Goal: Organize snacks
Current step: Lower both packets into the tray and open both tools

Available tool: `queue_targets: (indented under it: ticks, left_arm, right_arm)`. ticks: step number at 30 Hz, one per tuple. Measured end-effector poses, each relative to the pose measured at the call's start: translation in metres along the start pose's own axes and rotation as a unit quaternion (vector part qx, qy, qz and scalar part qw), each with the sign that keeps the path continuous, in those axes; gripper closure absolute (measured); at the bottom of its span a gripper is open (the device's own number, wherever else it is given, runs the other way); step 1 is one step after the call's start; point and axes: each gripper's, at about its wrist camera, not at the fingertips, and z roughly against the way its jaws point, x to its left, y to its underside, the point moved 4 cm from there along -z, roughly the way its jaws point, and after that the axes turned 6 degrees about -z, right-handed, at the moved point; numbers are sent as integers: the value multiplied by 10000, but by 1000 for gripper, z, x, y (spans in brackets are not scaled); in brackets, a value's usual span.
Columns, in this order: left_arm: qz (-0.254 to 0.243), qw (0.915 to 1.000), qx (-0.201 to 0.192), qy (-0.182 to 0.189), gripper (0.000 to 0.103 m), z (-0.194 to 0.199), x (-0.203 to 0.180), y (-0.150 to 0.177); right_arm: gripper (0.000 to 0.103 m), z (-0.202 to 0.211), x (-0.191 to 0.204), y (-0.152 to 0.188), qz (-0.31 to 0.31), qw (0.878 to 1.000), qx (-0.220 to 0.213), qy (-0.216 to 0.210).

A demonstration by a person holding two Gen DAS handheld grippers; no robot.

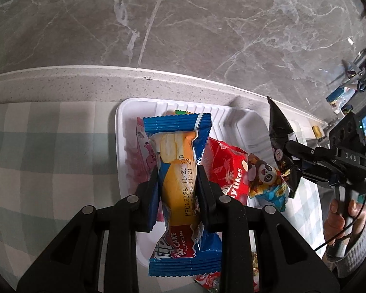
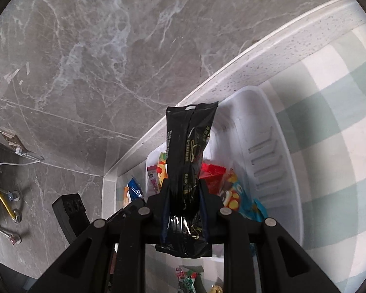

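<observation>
Above 1 tray [image 1: 124, 146]: 2 tools, 2 packets.

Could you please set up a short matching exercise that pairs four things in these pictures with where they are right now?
Things:
1. blue roll cake packet
2. black packet
3. red packet
4. panda packet

Places:
A. clamped in the right hand-held gripper
B. lying in the white basket, beside the panda packet
C. clamped in the left hand-held gripper
D. lying in the basket, below the black packet in the left wrist view

Pairs: 1-C, 2-A, 3-B, 4-D
</observation>
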Motion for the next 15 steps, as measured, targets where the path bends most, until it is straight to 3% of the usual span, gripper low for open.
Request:
queue_targets:
  ticks: [4, 7, 15]
  left_arm:
    - [-206, 9992, 53, -327, 74, -11, -2, -3]
    - [-293, 9988, 9, -380, 49, -13, -4, -3]
    - [-511, 9975, -173, -450, 49, 2, -19, 5]
  right_arm:
    - [59, 0, 1, 0, 104, 9997, -112, 204]
    - [53, 7, 8, 3, 364, 9983, -241, 381]
    - [46, 41, 18, 21, 682, 9953, -517, 464]
